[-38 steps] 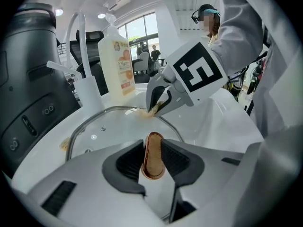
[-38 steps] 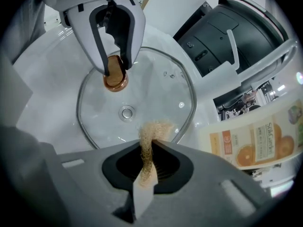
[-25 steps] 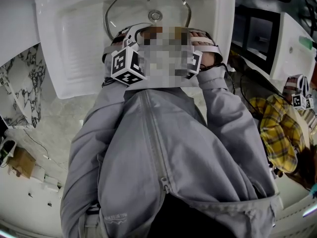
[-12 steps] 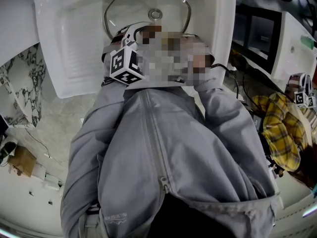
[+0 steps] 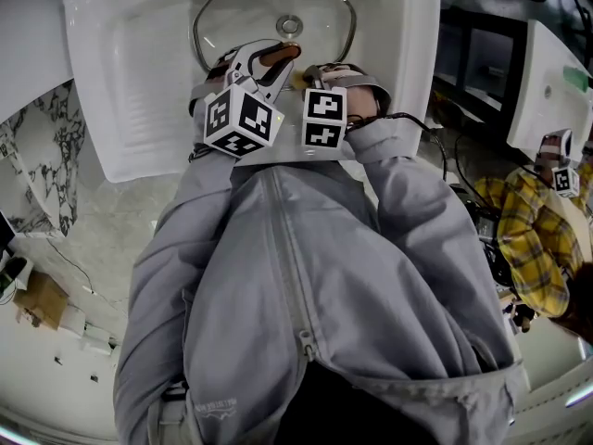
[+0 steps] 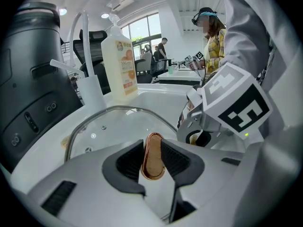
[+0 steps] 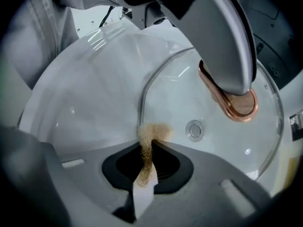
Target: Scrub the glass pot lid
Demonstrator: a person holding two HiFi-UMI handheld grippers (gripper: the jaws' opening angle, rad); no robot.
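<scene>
The glass pot lid with a metal rim lies over the basin of the white sink. My left gripper is shut on the lid's copper-coloured knob, which stands edge-on between its black pads. In the left gripper view the lid's rim arcs ahead of the jaws. My right gripper sits close beside the left one, pointing down. It is shut on a tan scrub pad, whose tip touches the lid's rim. The knob and the left gripper's finger show at the right gripper view's upper right.
A soap bottle, a white tap and a dark appliance stand behind the sink. The sink drain shows through the glass. A person in a yellow plaid shirt stands to the right with another gripper.
My right gripper has moved left, up against the left gripper, bringing the scrub pad to the lid's rim. The left gripper and the lid have stayed put.
</scene>
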